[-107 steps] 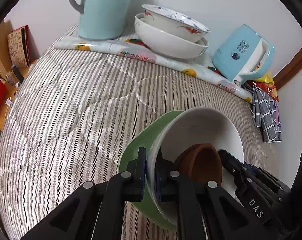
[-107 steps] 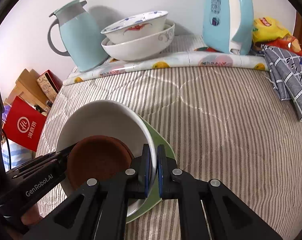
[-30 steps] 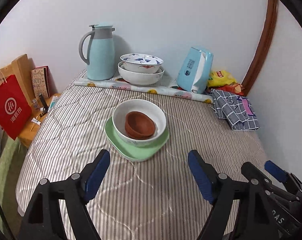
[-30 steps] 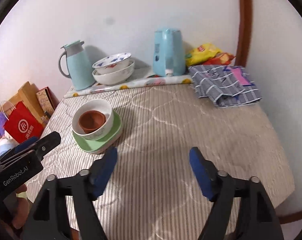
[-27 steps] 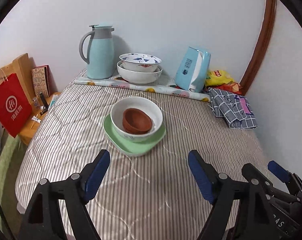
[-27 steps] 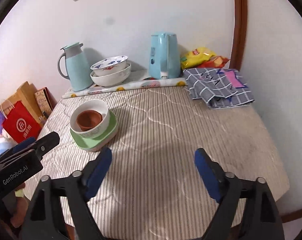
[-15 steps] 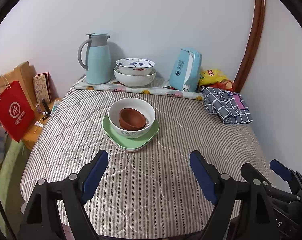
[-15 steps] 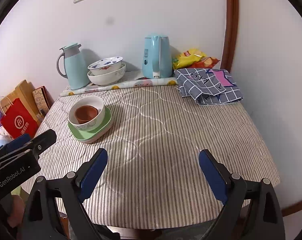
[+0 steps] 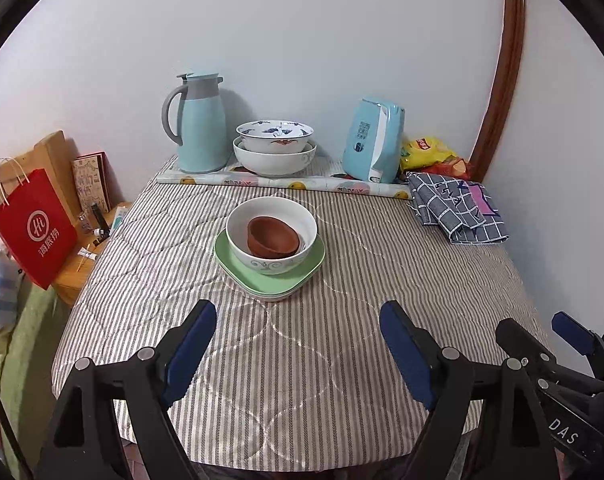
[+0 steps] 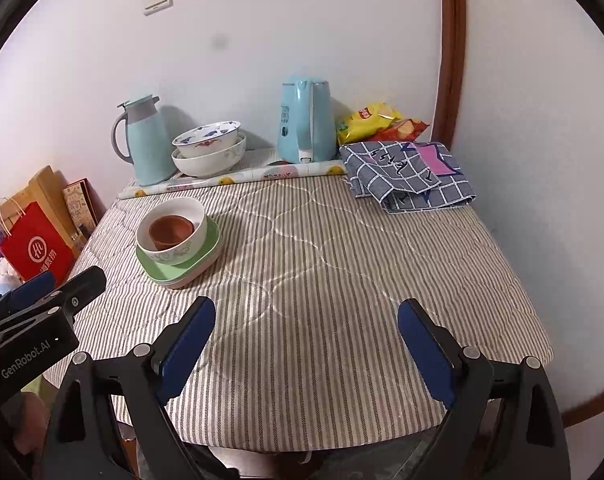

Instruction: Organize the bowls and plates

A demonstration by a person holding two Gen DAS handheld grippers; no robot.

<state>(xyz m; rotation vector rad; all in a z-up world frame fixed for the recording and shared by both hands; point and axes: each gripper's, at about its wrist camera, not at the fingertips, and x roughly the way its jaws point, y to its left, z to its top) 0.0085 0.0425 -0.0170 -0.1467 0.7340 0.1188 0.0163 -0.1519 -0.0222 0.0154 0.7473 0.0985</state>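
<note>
A small brown bowl (image 9: 272, 236) sits inside a white patterned bowl (image 9: 262, 264), which rests on a green plate (image 9: 312, 268) stacked on another plate, mid-table on the striped cloth. The right wrist view has the same stack at the left: brown bowl (image 10: 170, 232), white bowl (image 10: 182, 254), green plate (image 10: 211, 246). My left gripper (image 9: 296, 312) is open and empty, well short of the stack, above the table's near edge. My right gripper (image 10: 307, 306) is open, its jaws wide apart with nothing between them, to the right of the stack.
Against the back wall stand a pale blue jug (image 9: 200, 124), two nested white bowls (image 9: 274, 148) and a blue kettle (image 9: 376, 140) on a printed mat. Snack bags (image 9: 426, 152) and a folded checked cloth (image 9: 454, 208) lie at the far right. A red bag (image 9: 34, 224) stands off the left edge.
Both grippers let go of the white bowl's rim and drew back from the stack toward the table's near edge. The right jaws widened a little over the last second.
</note>
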